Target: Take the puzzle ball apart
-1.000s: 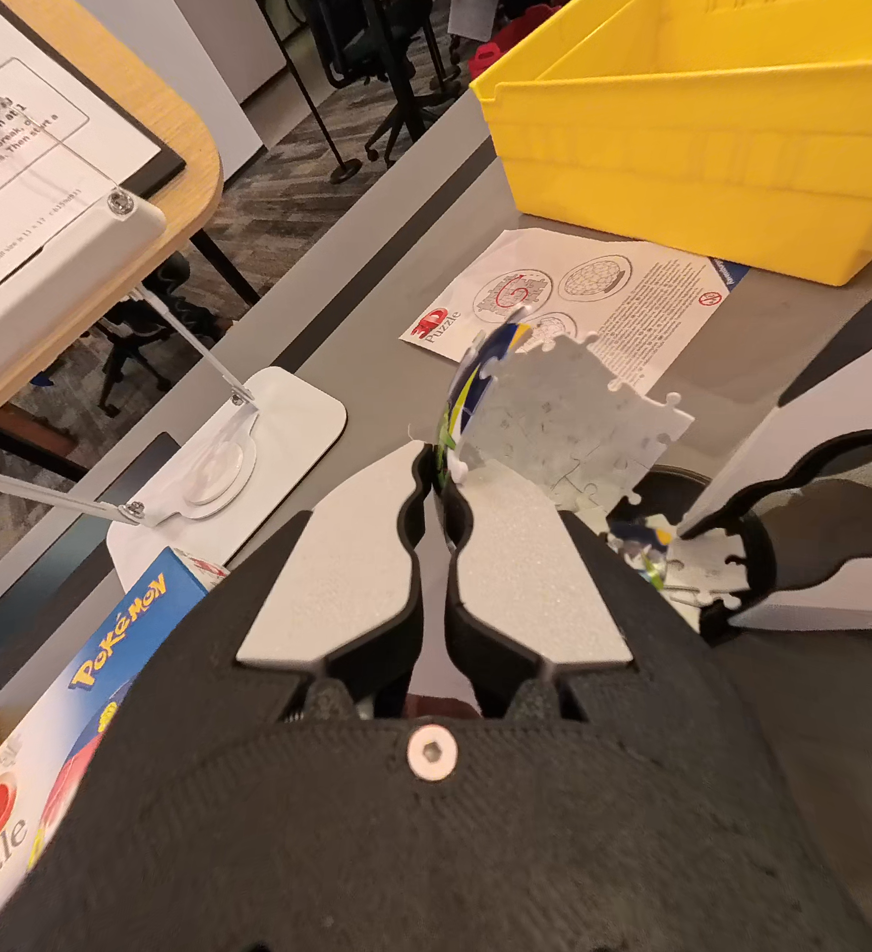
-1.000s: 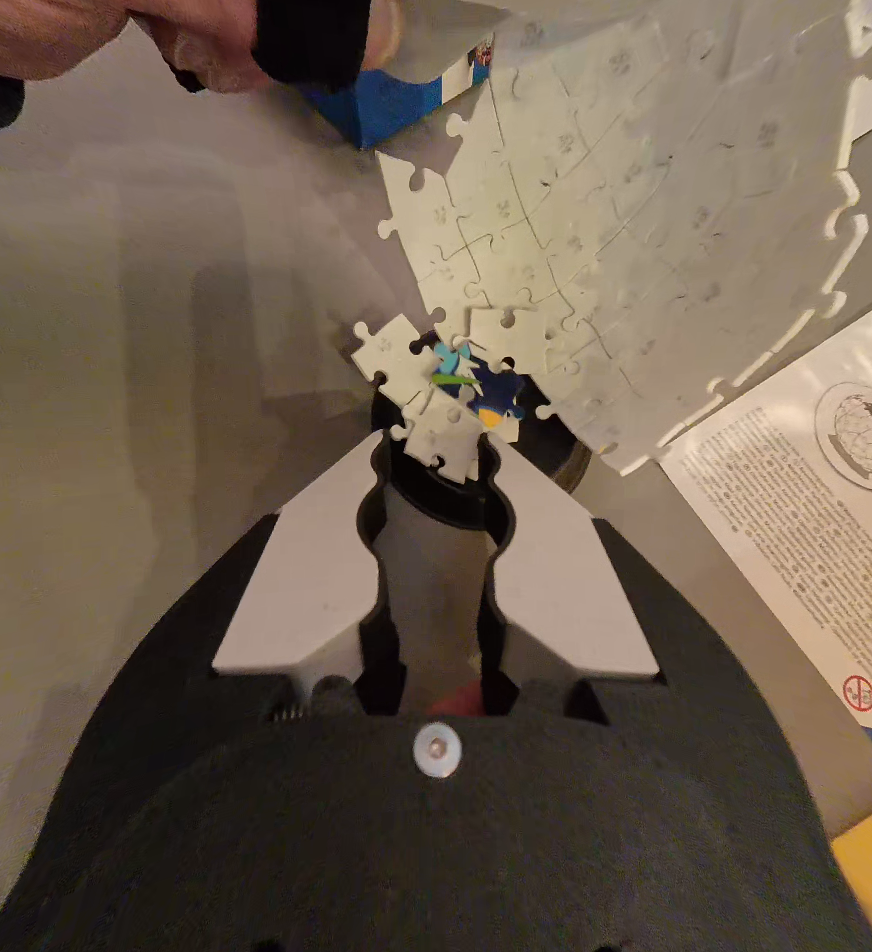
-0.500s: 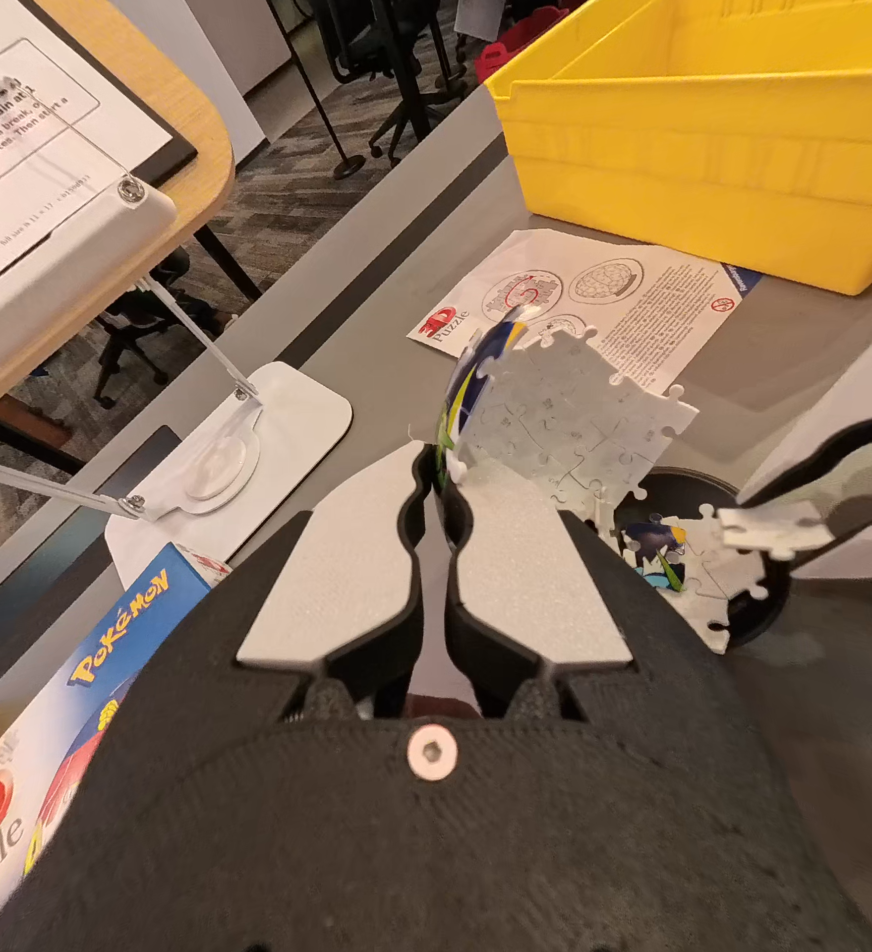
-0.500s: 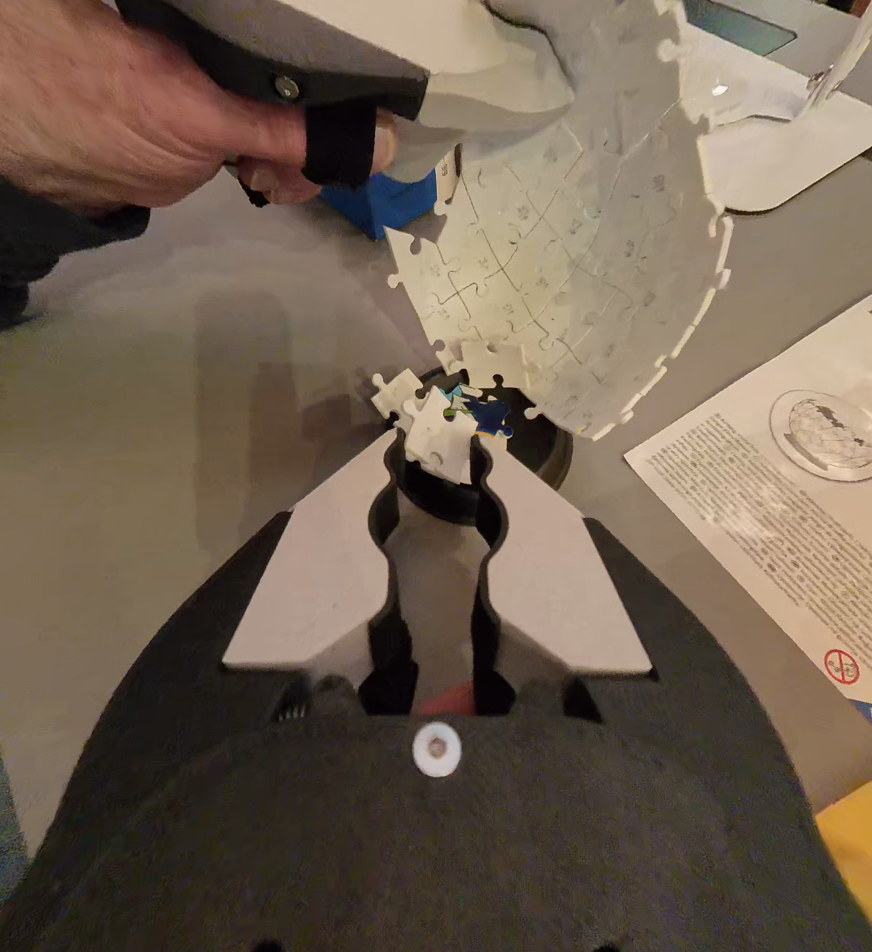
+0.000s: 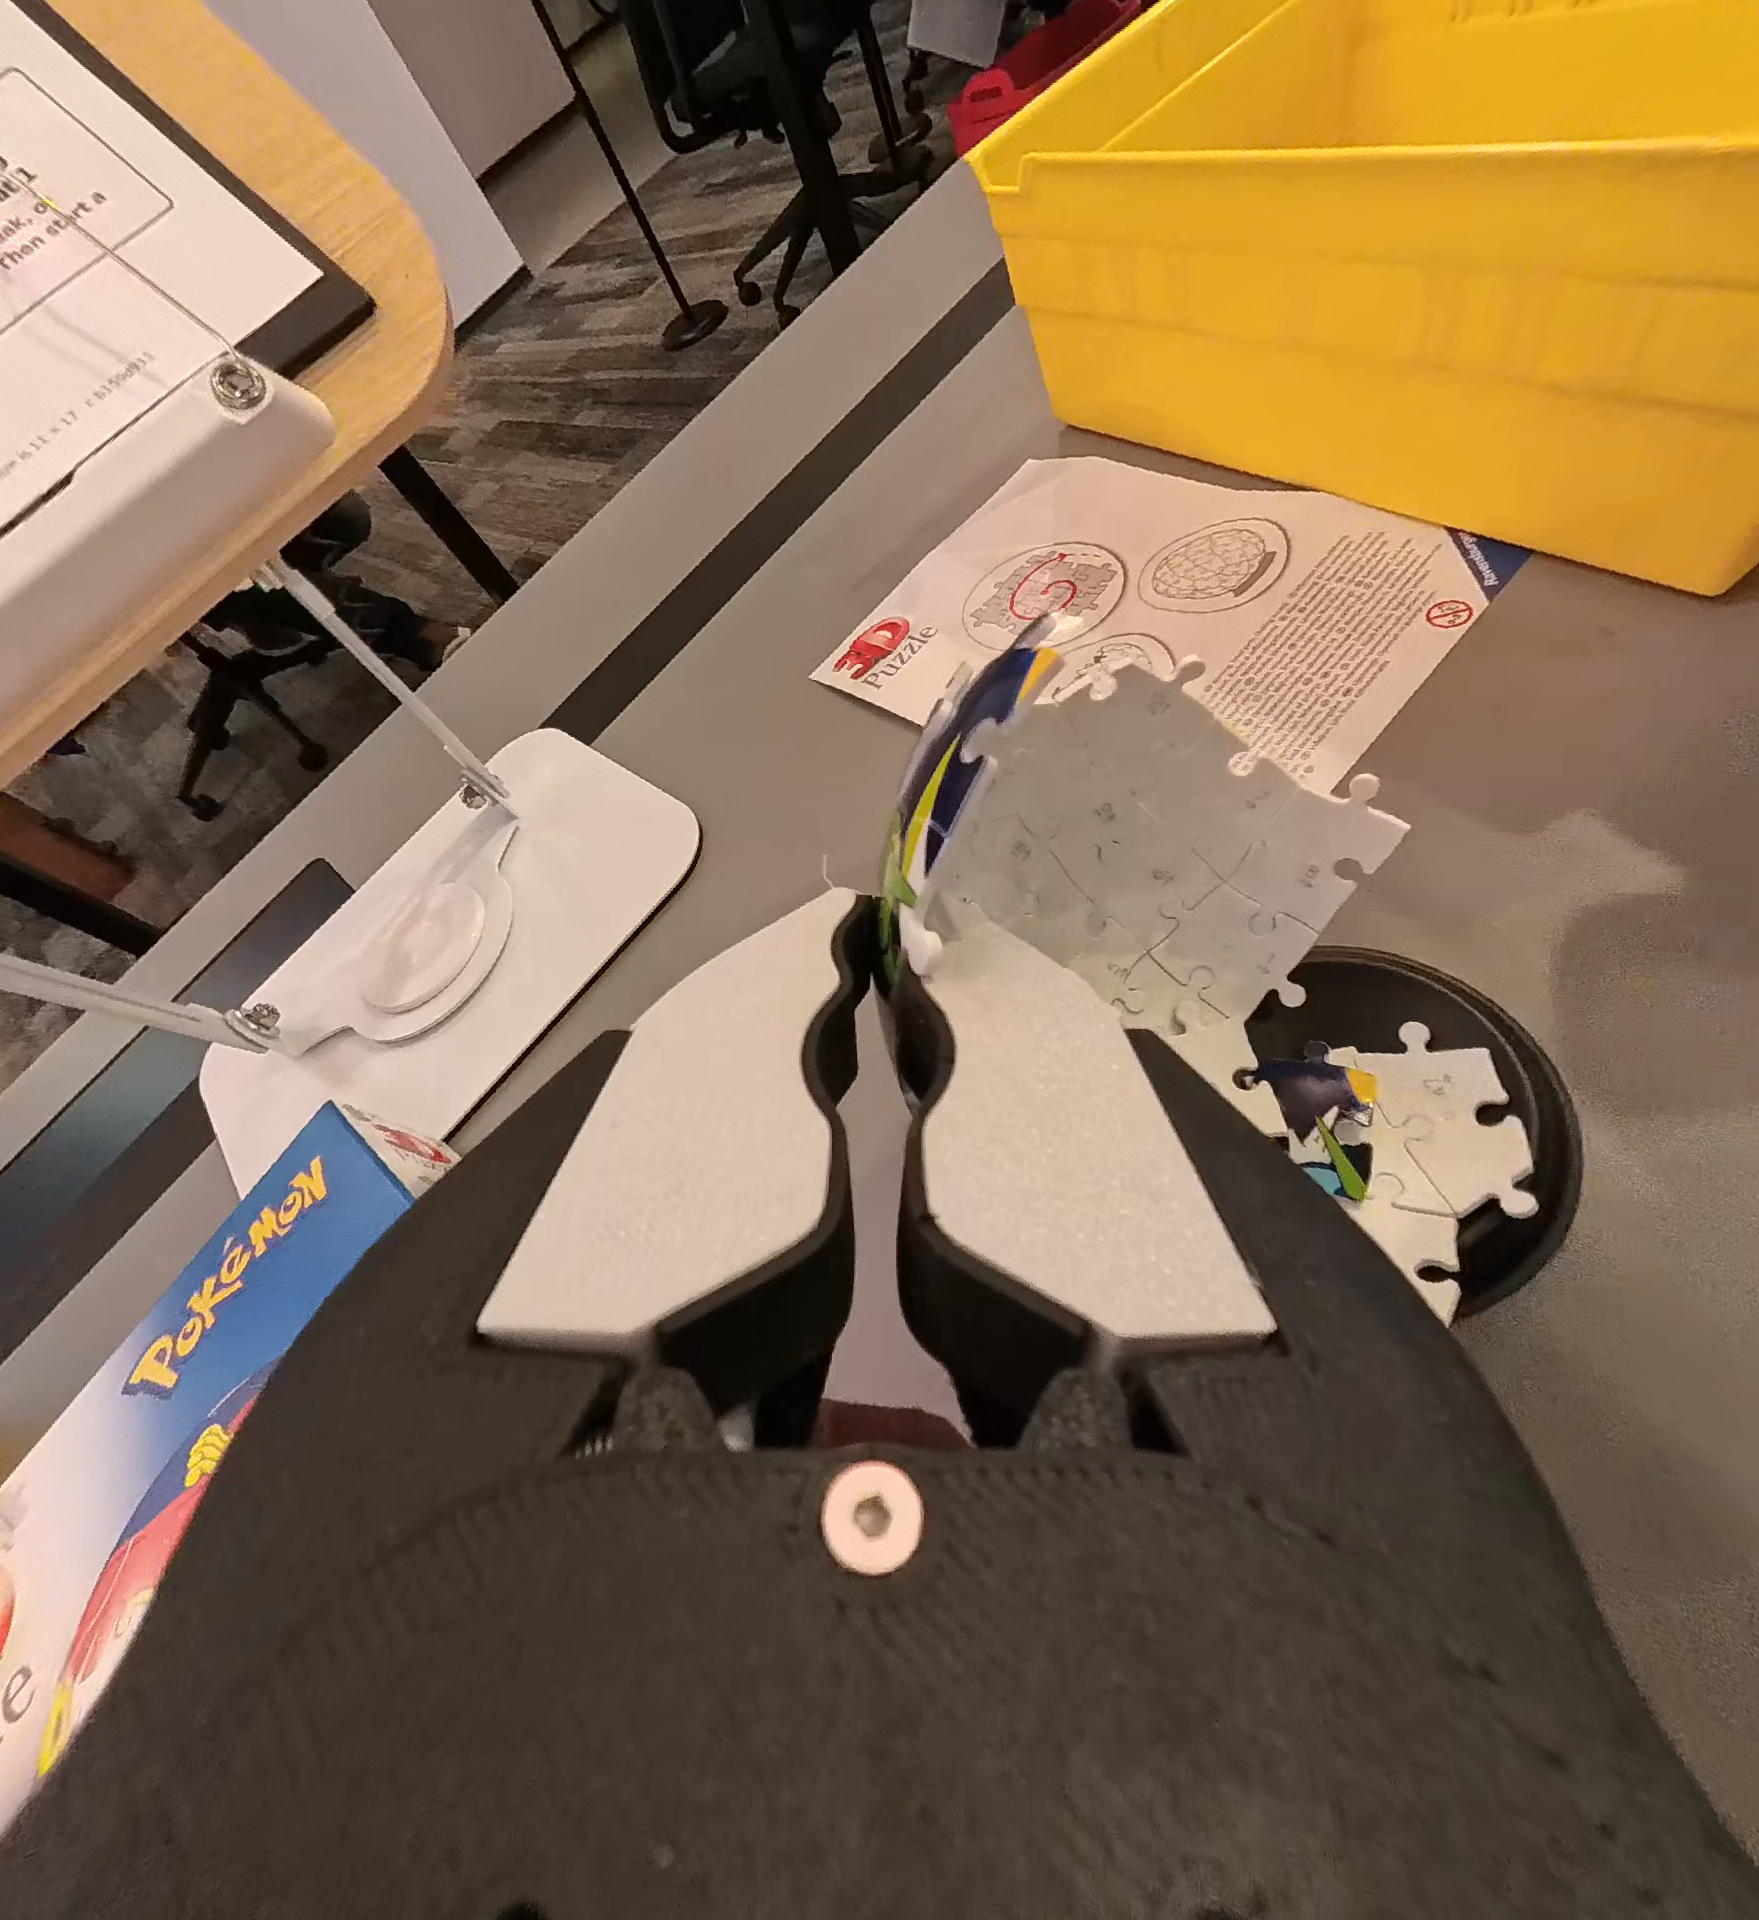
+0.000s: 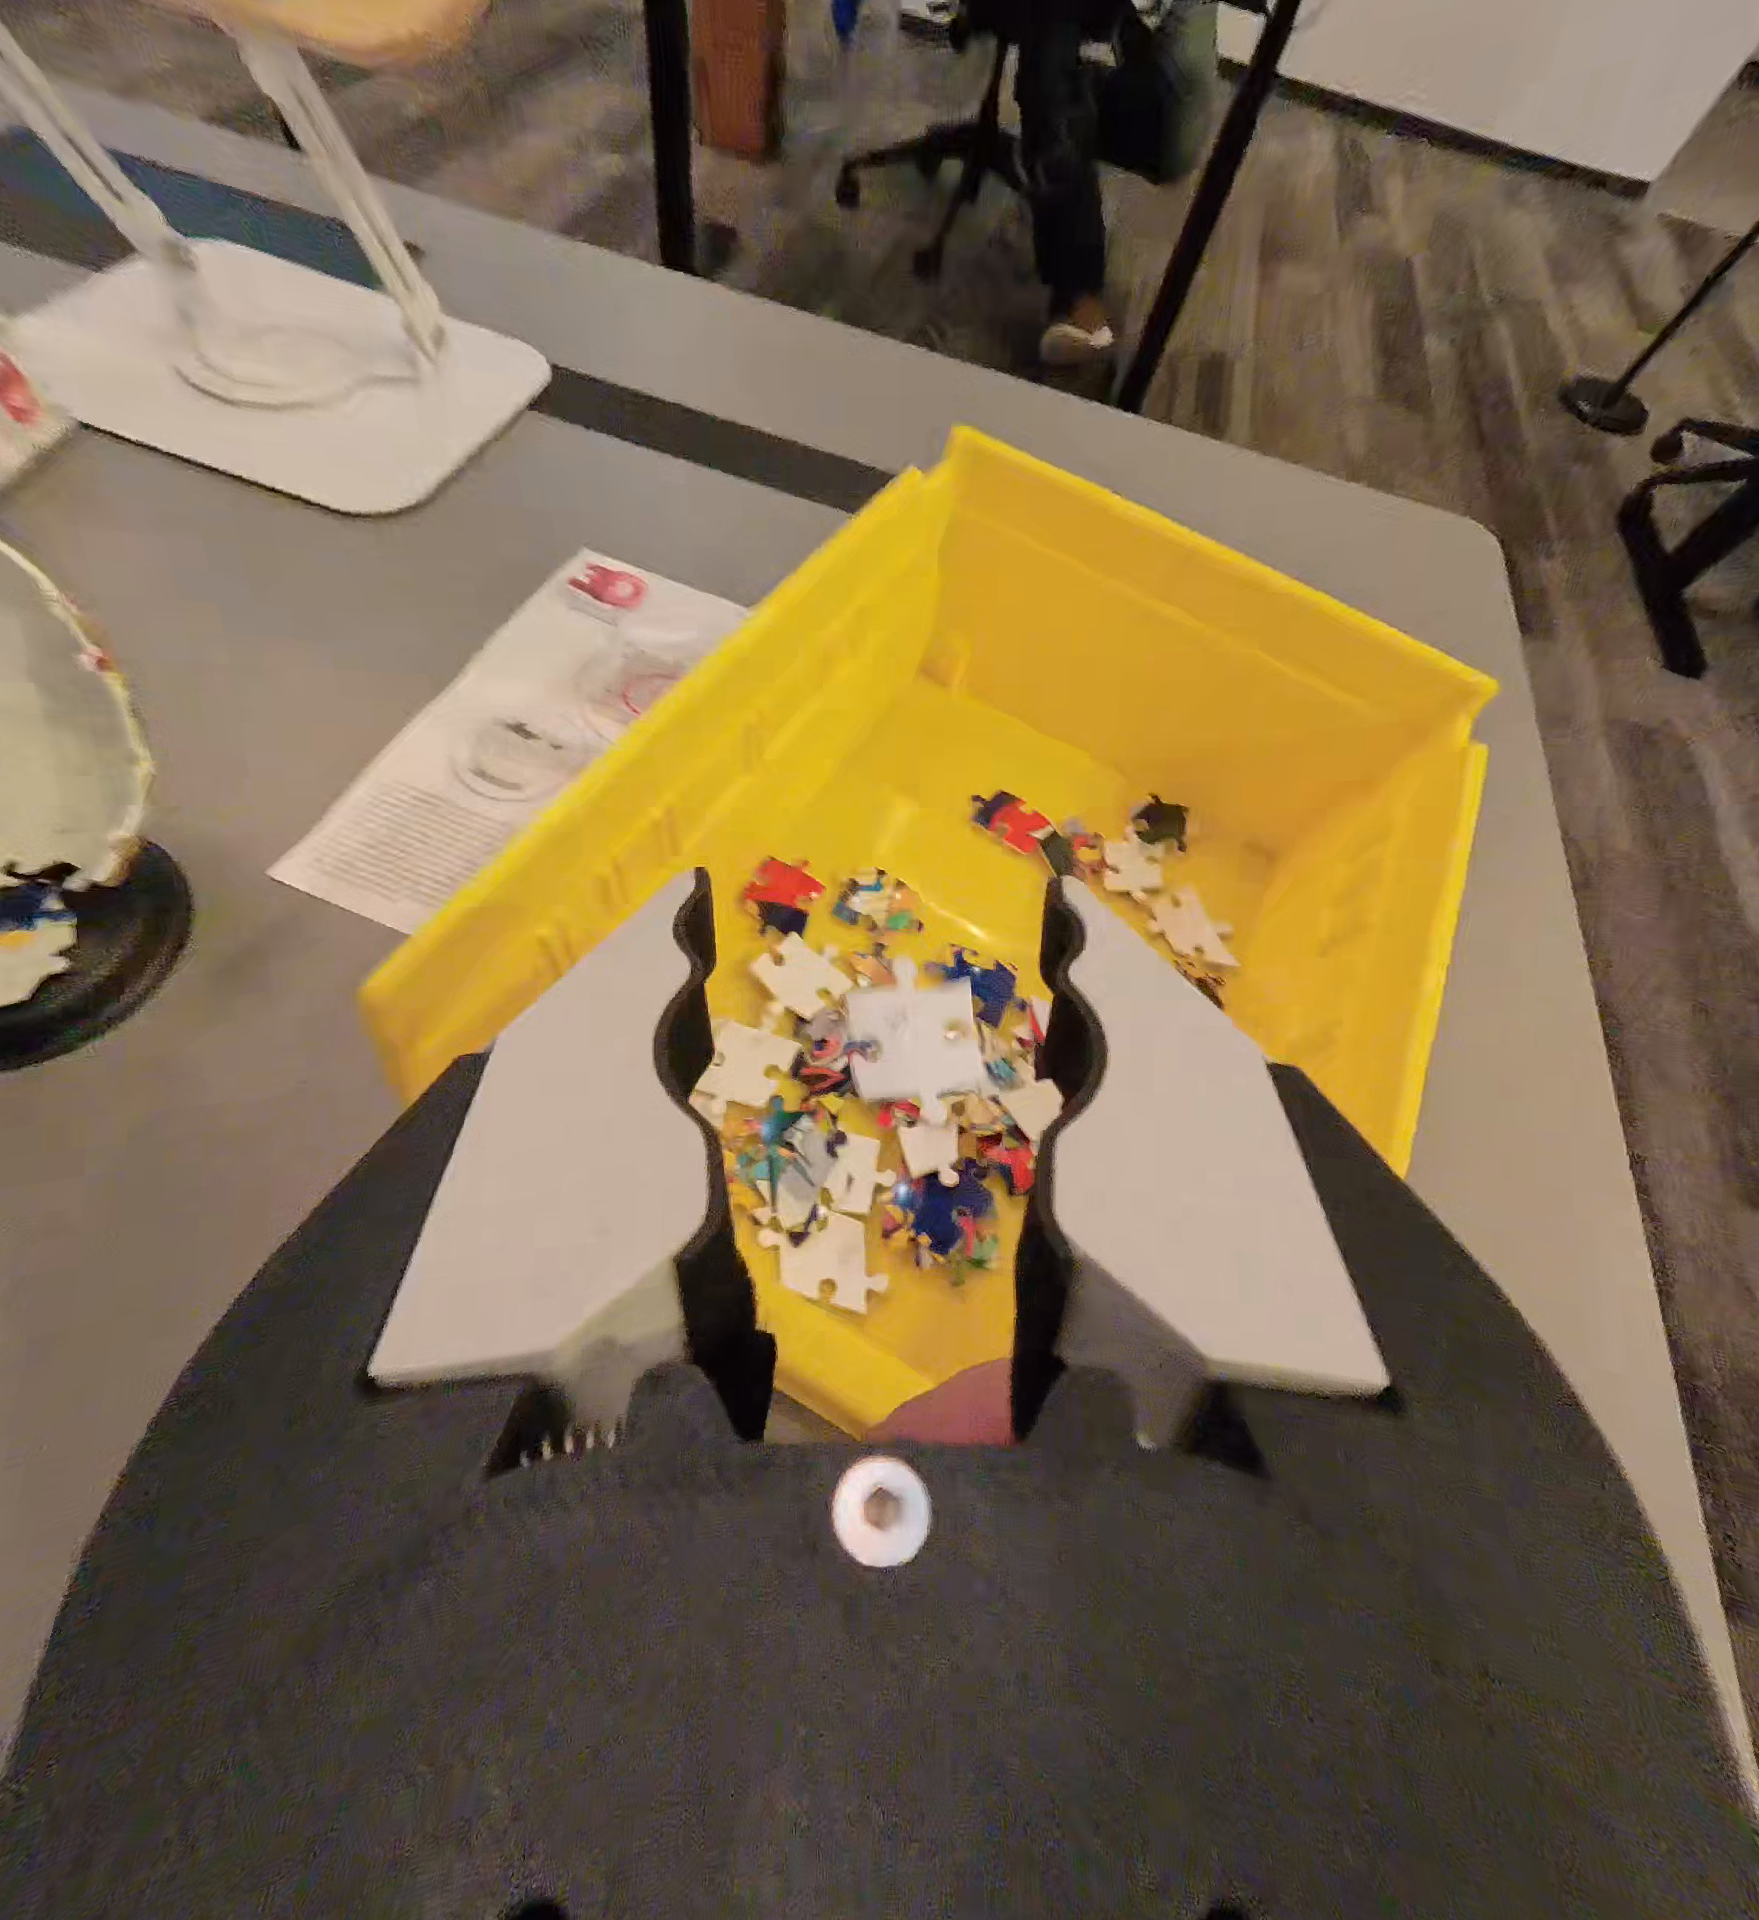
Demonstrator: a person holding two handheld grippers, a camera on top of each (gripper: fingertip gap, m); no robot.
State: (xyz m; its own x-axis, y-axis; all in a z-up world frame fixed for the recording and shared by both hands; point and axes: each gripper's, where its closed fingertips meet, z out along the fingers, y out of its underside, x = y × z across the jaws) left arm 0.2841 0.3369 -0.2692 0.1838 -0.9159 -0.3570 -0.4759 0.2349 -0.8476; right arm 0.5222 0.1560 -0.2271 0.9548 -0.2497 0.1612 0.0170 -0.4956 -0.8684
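Observation:
My left gripper (image 5: pixel 883 920) is shut on the edge of a curved shell of joined puzzle pieces (image 5: pixel 1155 862), white inside and coloured outside, held above the table. Below it a black round stand (image 5: pixel 1519 1049) holds a few loose pieces (image 5: pixel 1415 1132). The shell (image 6: pixel 13 727) and the stand (image 6: pixel 116 966) also show at the left of the right wrist view. My right gripper (image 6: pixel 875 914) is open over the yellow bin (image 6: pixel 1218 623). A white piece (image 6: pixel 911 1044) lies between its fingers on a pile of several loose pieces (image 6: pixel 854 1143) in the bin.
An instruction sheet (image 5: pixel 1218 613) lies on the grey table beside the bin (image 5: pixel 1426 291). A white lamp base (image 5: pixel 459 935) and a blue puzzle box (image 5: pixel 231 1299) are at the left. A wooden desk (image 5: pixel 366 208) overhangs at the far left. Office chairs stand beyond the table. Some 30 centimeters of space lies between my two pairs of fingers.
My right gripper has left the stand with a white piece, swung over the yellow bin and opened. My left gripper still holds the shell in about the same place.

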